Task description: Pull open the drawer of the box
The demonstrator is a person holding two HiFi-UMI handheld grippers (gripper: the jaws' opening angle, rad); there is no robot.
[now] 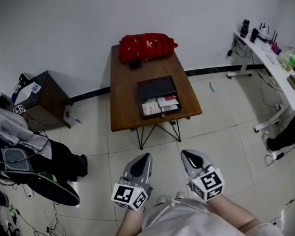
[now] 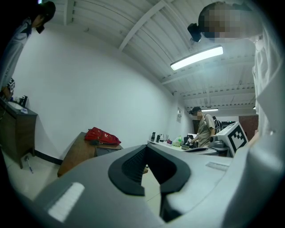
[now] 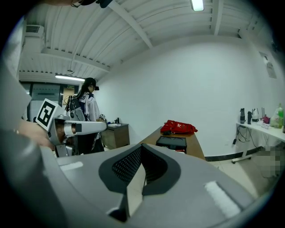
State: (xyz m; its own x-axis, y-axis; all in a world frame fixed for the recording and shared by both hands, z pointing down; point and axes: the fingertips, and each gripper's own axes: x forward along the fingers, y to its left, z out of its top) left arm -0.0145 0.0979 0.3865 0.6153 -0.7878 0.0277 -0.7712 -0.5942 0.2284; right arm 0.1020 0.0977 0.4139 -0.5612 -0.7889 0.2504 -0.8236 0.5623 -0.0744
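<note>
A black box (image 1: 157, 87) lies on the brown table (image 1: 124, 91), its drawer (image 1: 160, 106) slid out toward me with papers showing inside. Both grippers hang over the tiled floor, well short of the table and touching nothing. The left gripper (image 1: 143, 161) and the right gripper (image 1: 191, 156) each taper to a shut tip with nothing between the jaws. In the left gripper view the box (image 2: 107, 150) sits far off beyond the shut left gripper (image 2: 147, 149). The right gripper view shows the box (image 3: 171, 142) ahead of the shut right gripper (image 3: 141, 149).
A red bag (image 1: 146, 46) lies at the table's far end by the wall. A dark cabinet (image 1: 42, 92) and heaped clothes (image 1: 14, 150) stand at the left, a white desk (image 1: 274, 73) at the right. Another person (image 2: 205, 127) stands by that desk.
</note>
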